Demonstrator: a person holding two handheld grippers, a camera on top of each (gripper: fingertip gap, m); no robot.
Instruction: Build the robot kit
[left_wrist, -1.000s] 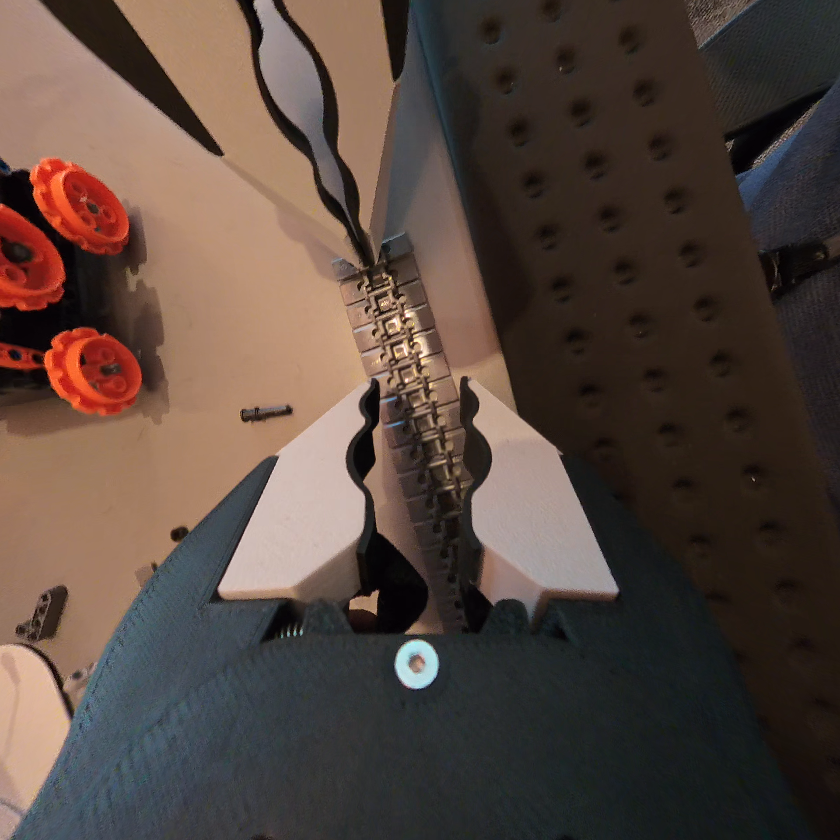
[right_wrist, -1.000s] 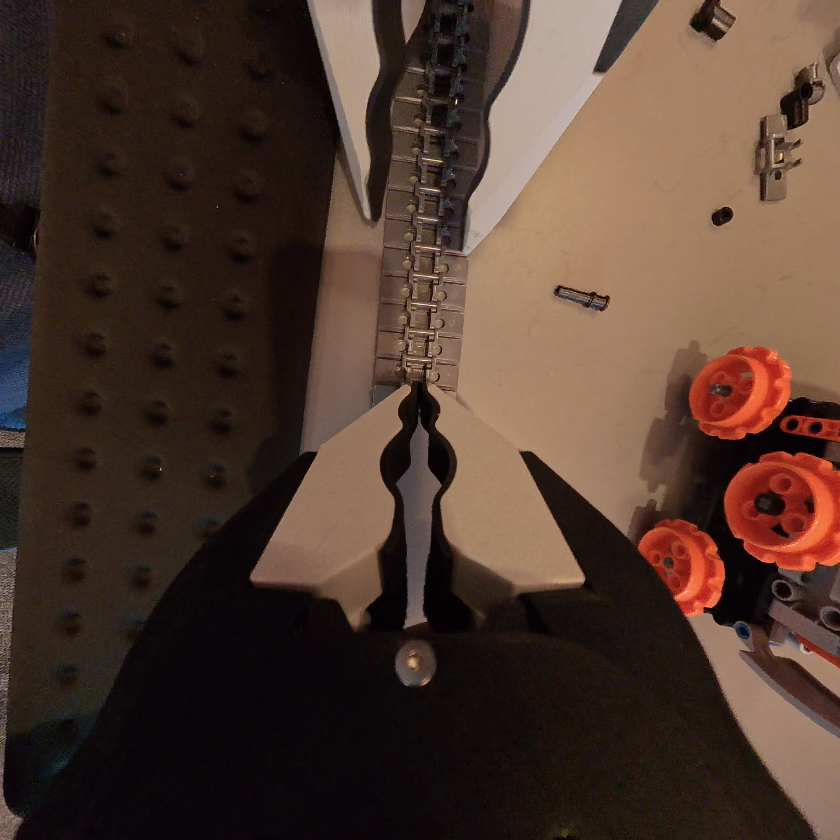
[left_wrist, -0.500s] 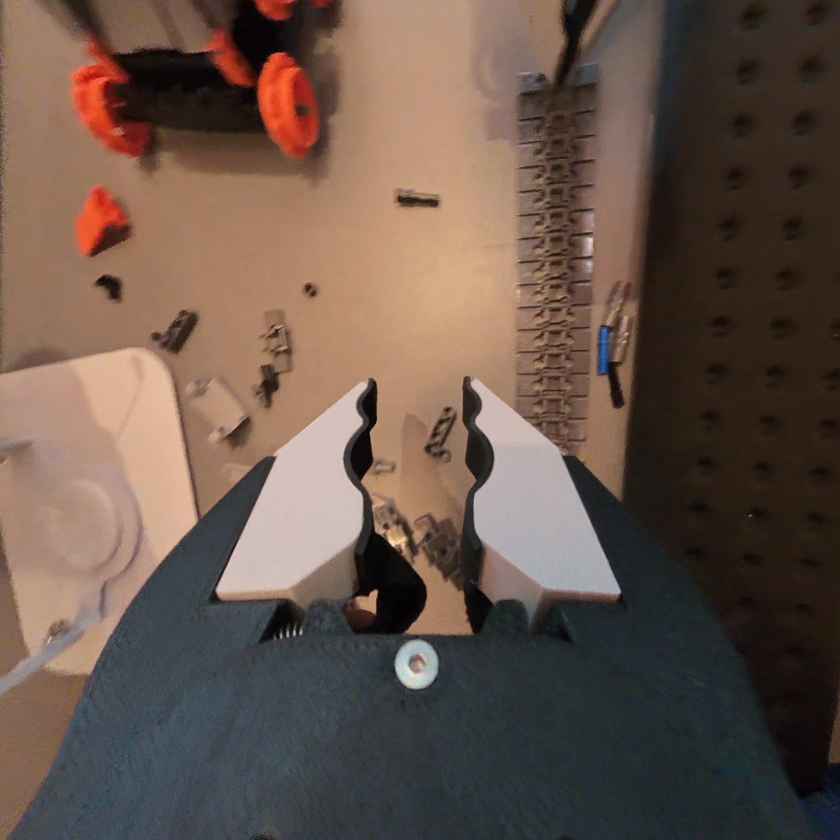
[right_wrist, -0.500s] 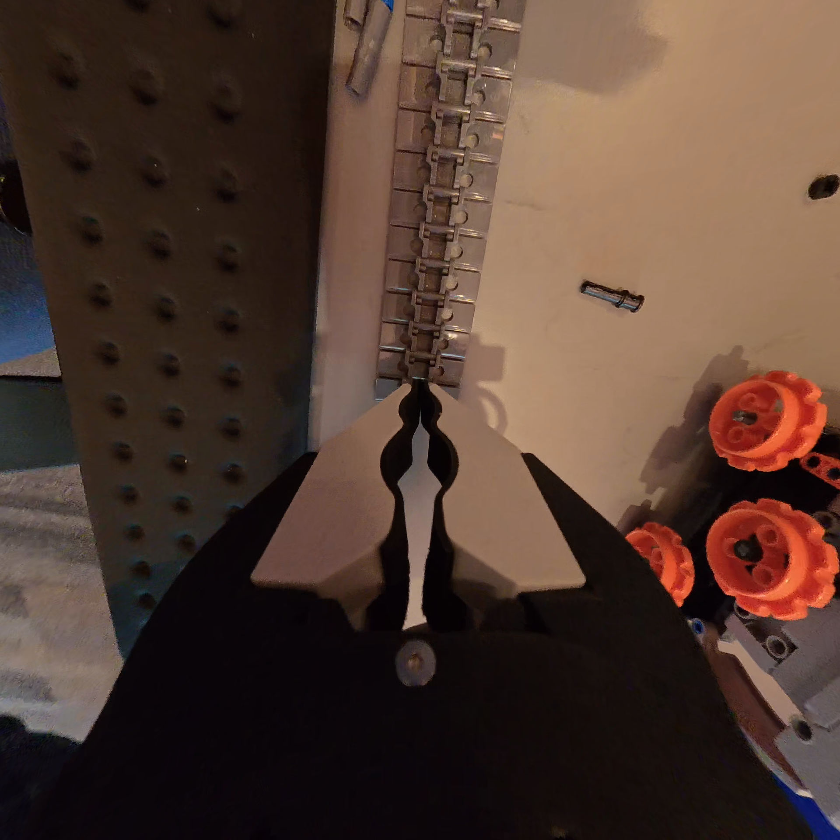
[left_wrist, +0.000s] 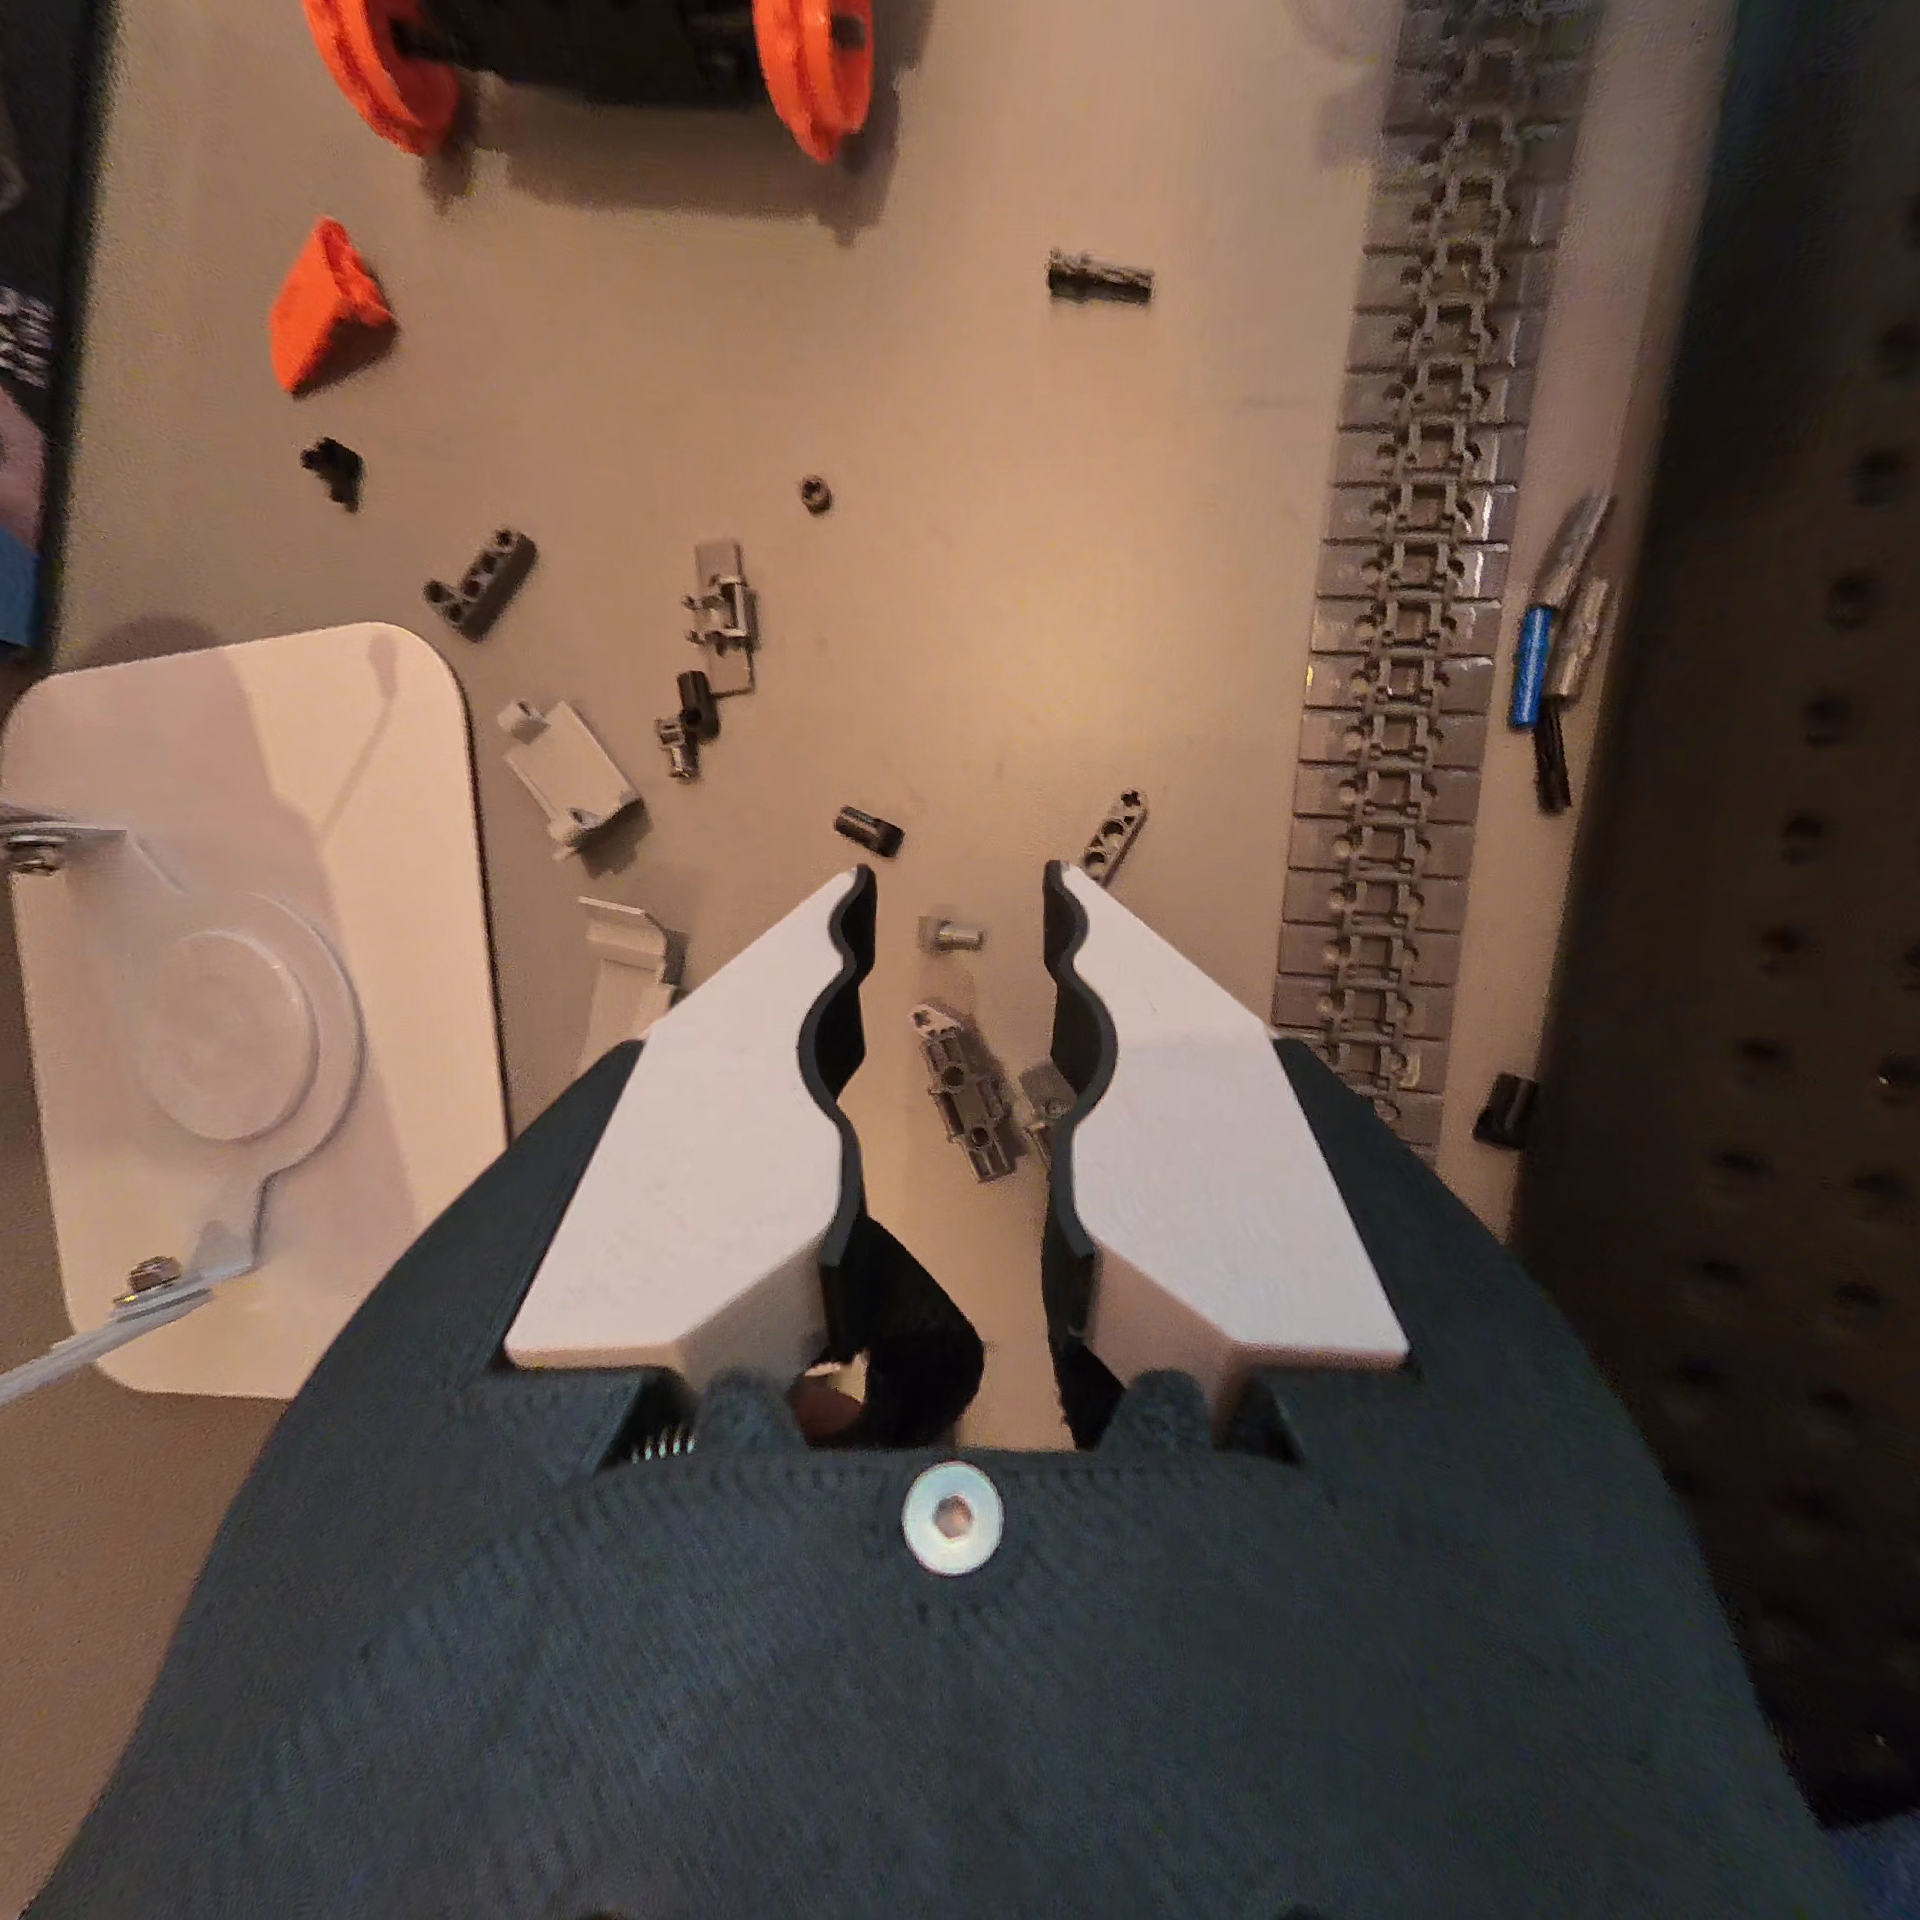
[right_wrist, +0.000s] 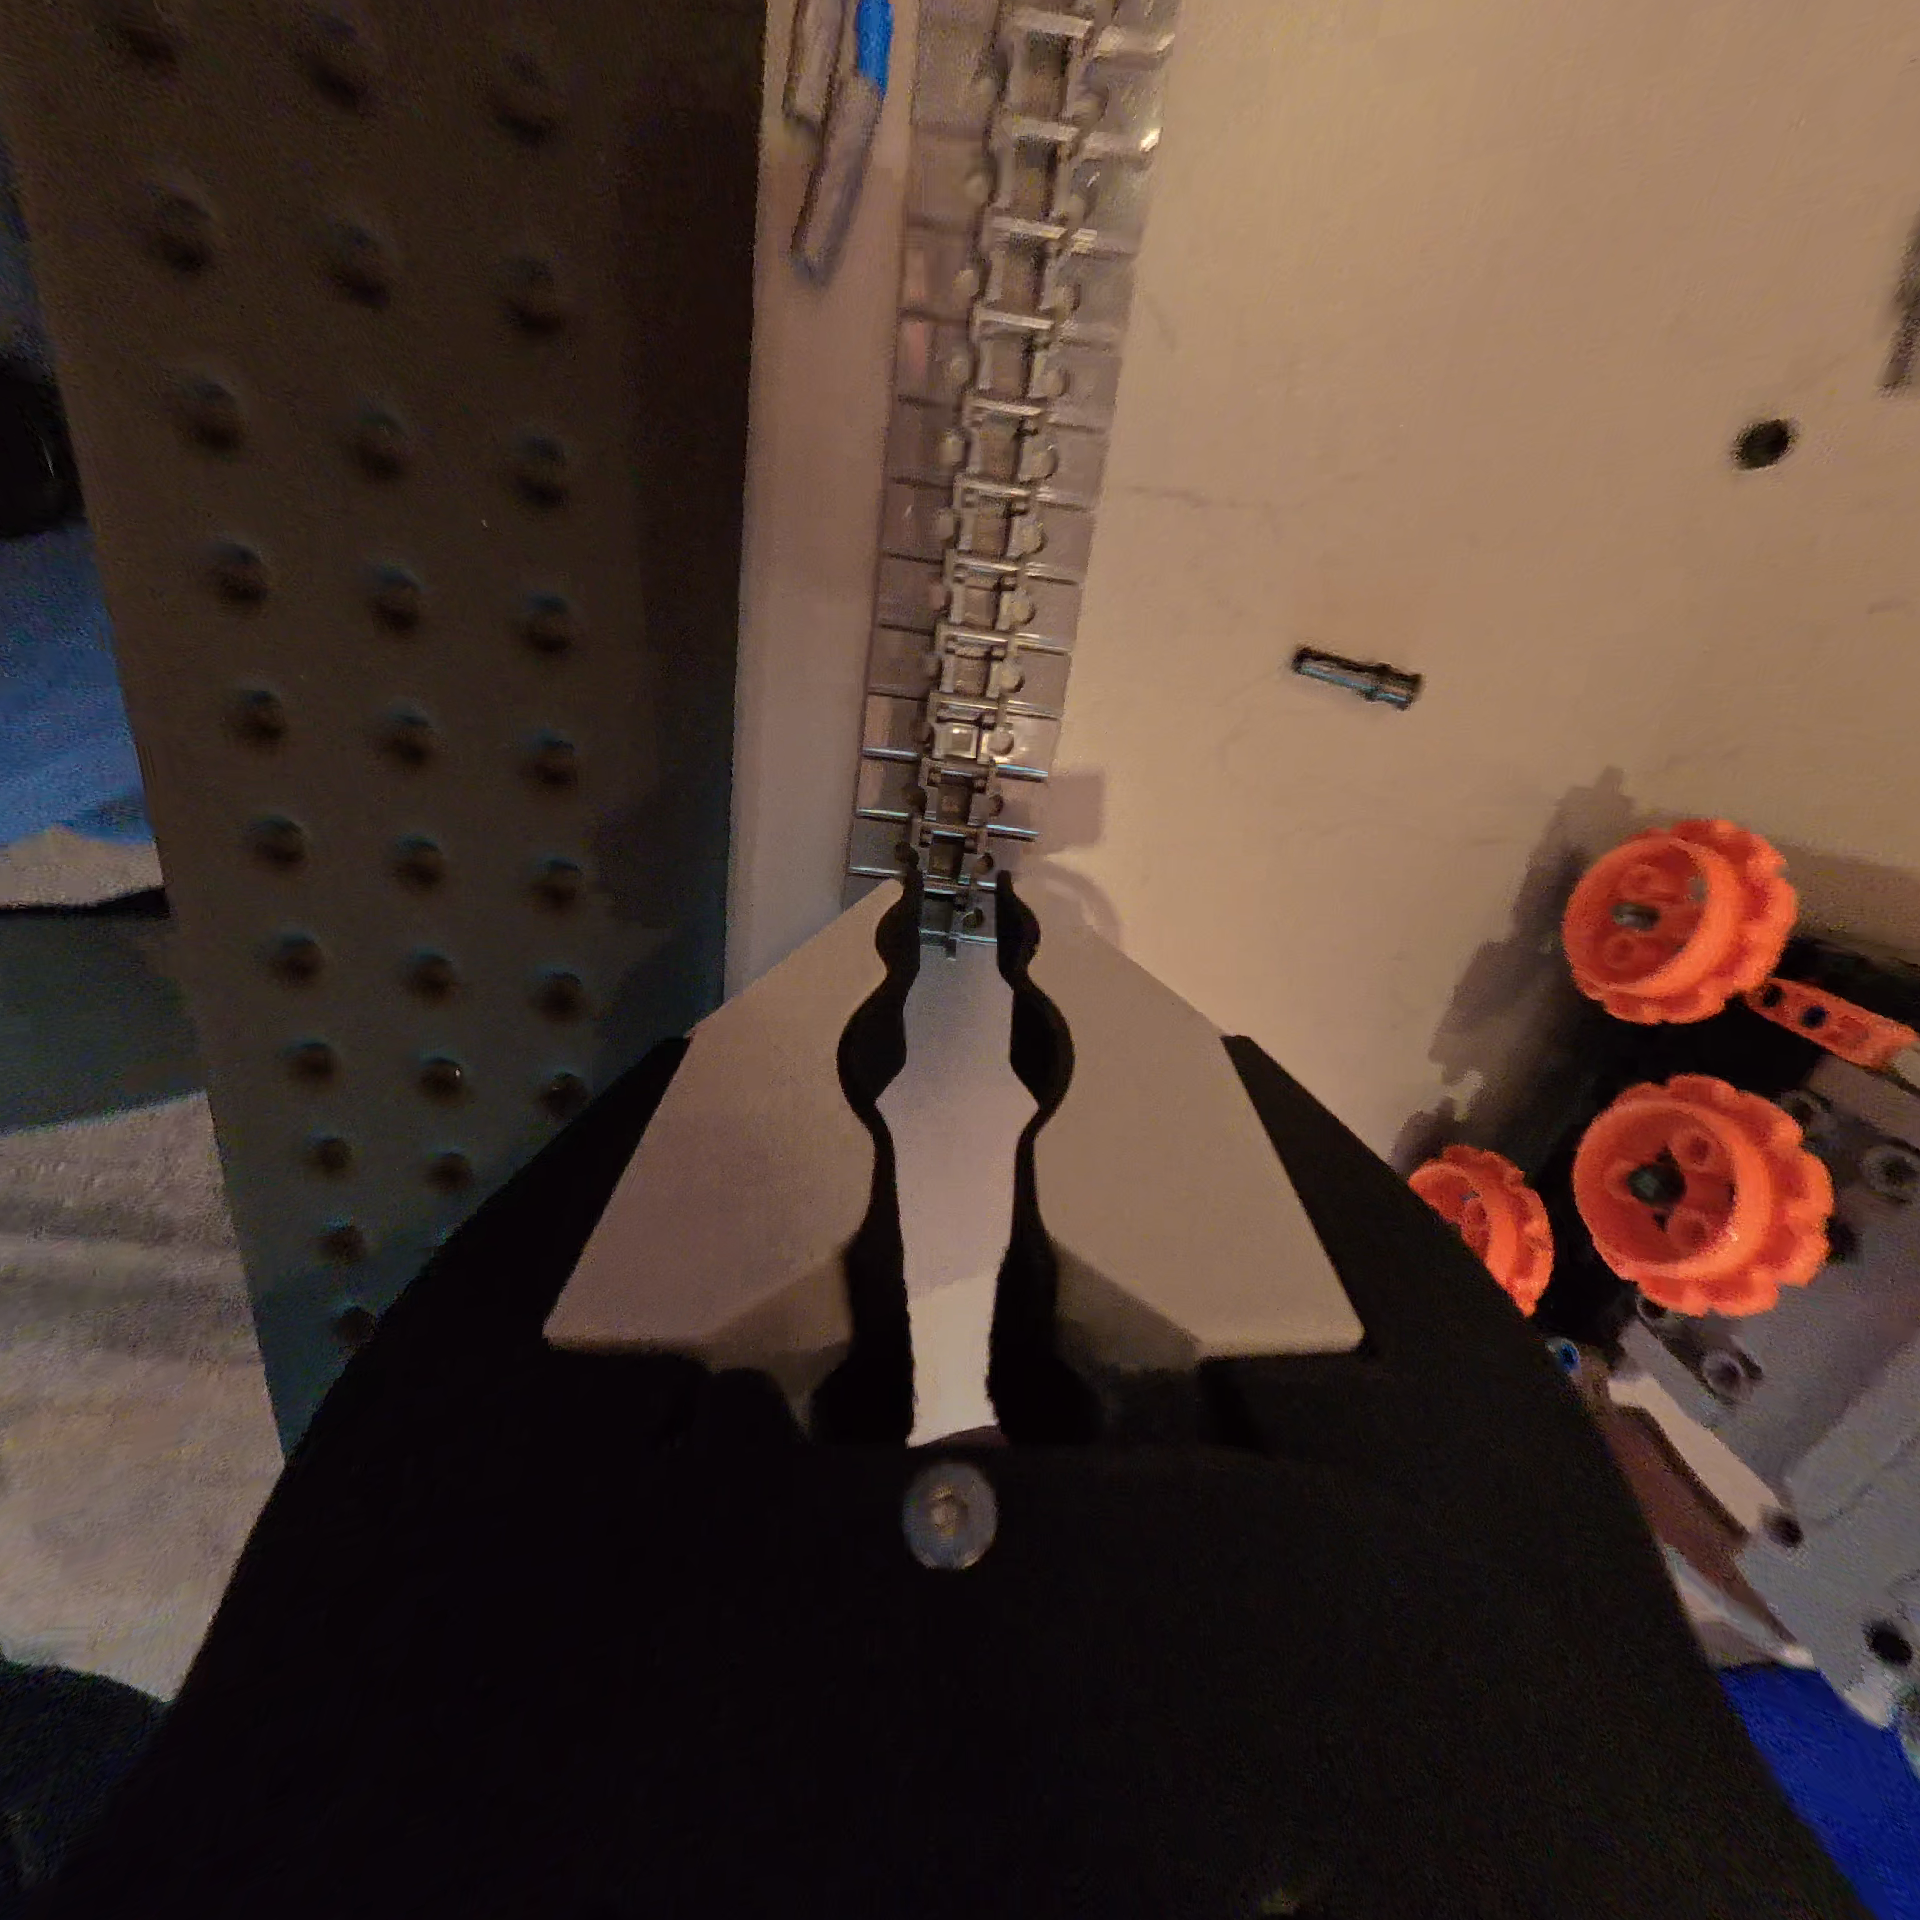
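1. A grey linked track strip (left_wrist: 1413, 582) is laid flat on the desk (left_wrist: 987, 416), right of the left gripper (left_wrist: 958, 883) fingers, beside a dark studded plate (left_wrist: 1787, 727).
2. Small grey and black parts are scattered ahead of and left of the left fingers; a short grey peg (left_wrist: 954, 933) and a grey beam piece (left_wrist: 971, 1091) are seen in the gap between them.
3. A white rounded tray (left_wrist: 416, 727) is seen left of the left fingers; an orange wedge piece (left_wrist: 327, 307) and an orange-wheeled model (left_wrist: 613, 62) lie far ahead.
4. Left fingers are spread wide apart, nothing held or touched.
5. In the right wrist view the track strip (right_wrist: 997, 499) runs straight ahead from the right gripper (right_wrist: 958, 902) fingertips, the studded plate (right_wrist: 395, 520) to their left.
6. Orange wheels (right_wrist: 1699, 1195) on a dark model are seen right of the right fingers; a small dark pin (right_wrist: 1356, 677) lies ahead-right.
7. Right fingers are slightly parted around the near end link of the strip; a firm grip cannot be confirmed.
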